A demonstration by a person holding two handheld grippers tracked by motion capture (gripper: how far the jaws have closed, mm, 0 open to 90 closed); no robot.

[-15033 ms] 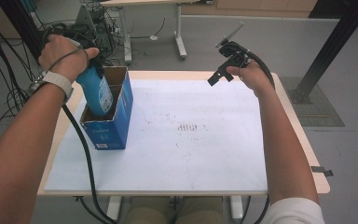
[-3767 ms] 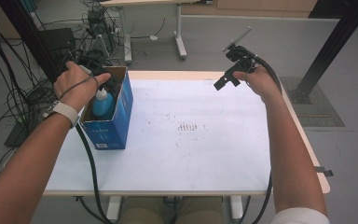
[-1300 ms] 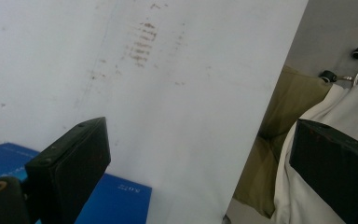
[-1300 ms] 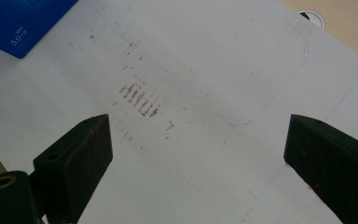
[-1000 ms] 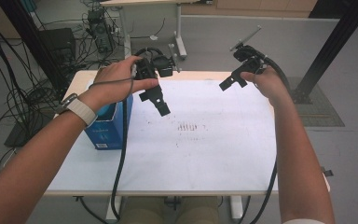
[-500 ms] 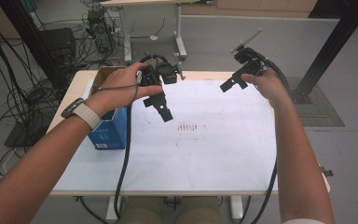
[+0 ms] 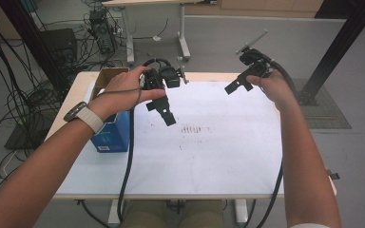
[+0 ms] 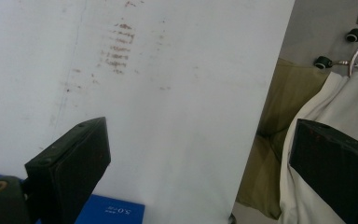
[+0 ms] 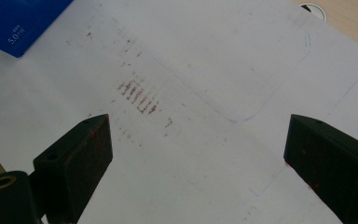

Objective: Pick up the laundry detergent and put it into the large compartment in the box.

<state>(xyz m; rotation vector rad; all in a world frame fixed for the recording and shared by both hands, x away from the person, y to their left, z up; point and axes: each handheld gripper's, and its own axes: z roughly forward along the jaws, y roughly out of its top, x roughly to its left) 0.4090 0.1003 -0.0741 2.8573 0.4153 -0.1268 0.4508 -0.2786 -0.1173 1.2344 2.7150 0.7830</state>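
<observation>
Left gripper [image 7: 164,110] held above table [image 7: 228,166] at centre-left of high view, jaws set wide apart, nothing between them. Right gripper [image 7: 235,85] raised at upper right of frame, jaws likewise spread wide, empty. Blue box [image 7: 109,135] standing at left edge of white tabletop, just beside left wrist, well apart from right gripper; contents not discernible. Reddish smudge marks [image 7: 195,129] at mid-frame on tabletop, below and right of left gripper. Same marks [image 9: 137,95] visible ahead of spread jaws in right gripper view.
</observation>
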